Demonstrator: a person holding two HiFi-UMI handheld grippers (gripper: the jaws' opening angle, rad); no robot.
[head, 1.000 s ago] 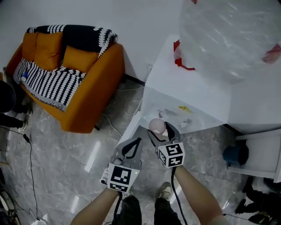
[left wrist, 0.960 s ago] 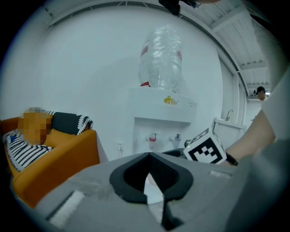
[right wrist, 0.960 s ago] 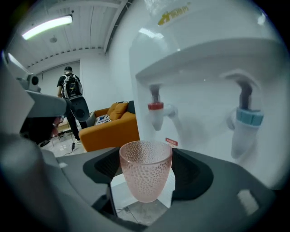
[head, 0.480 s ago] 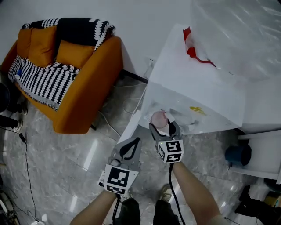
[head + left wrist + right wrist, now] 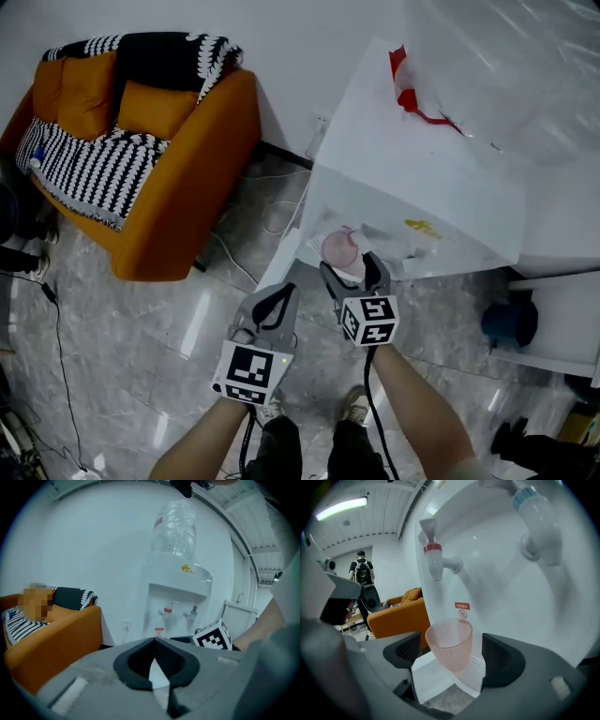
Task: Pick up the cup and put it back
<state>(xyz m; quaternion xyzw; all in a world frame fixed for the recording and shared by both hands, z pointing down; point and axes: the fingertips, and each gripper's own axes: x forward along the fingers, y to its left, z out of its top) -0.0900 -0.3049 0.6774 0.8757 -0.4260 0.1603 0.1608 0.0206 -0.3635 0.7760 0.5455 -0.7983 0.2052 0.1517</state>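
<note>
A pink dimpled cup [image 5: 449, 641] stands on the white ledge under the taps of the water dispenser [image 5: 501, 588]. In the head view the cup [image 5: 337, 248] shows at the dispenser's [image 5: 412, 178] front. My right gripper [image 5: 450, 657] [image 5: 350, 272] has its jaws on either side of the cup. They have just been opening, and a gap shows at each pad. My left gripper [image 5: 281, 294] [image 5: 153, 641] is shut and empty, held left of the right one, away from the cup.
A red tap [image 5: 433, 559] and a blue tap [image 5: 536, 517] hang above the cup. A large water bottle [image 5: 506, 56] tops the dispenser. An orange sofa [image 5: 141, 141] stands to the left, cables [image 5: 272, 220] lie on the floor, and a white cabinet [image 5: 562, 319] is at right.
Both grippers have come down a little in front of the dispenser. The right jaws stand slightly wider round the cup. The left gripper has stayed shut.
</note>
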